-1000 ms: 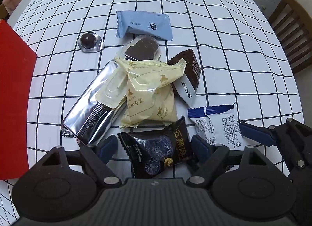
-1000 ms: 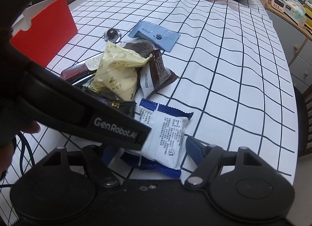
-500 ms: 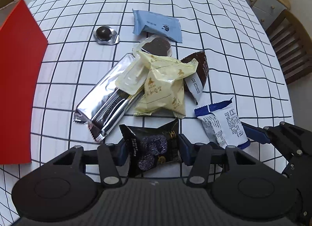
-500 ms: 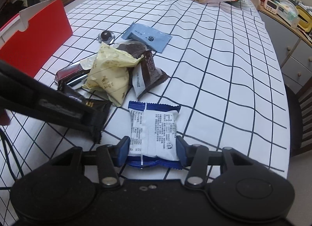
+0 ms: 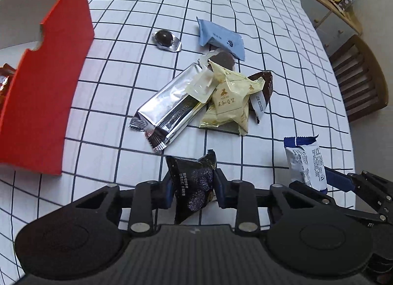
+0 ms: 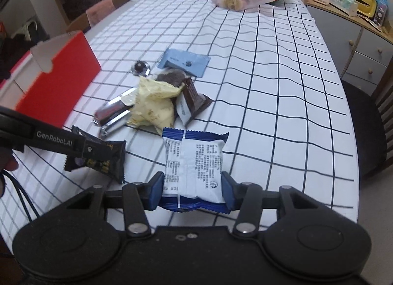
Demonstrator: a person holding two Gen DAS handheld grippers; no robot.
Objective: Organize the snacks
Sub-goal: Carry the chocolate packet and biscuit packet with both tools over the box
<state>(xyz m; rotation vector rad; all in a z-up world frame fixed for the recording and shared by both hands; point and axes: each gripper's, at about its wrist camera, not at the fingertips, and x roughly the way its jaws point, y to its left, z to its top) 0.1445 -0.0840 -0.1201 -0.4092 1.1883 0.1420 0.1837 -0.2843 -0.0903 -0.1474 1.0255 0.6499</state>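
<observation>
**Two packets held, six left on the counter**

The left gripper (image 5: 192, 188) has its fingers clamped on a black snack packet (image 5: 194, 184), lifted near the red box (image 5: 46, 93). The right gripper (image 6: 192, 190) pinches a blue-and-white snack packet (image 6: 194, 162) across its width. Both look light, soft and crinkly, probably slippery film; a mid-body grip seems best. Six remain at centre: silver bar (image 5: 167, 108), cream packet (image 5: 231, 100), brown packet (image 5: 264, 88), light-blue packet (image 5: 221, 38), and two clear-wrapped chocolates.
</observation>
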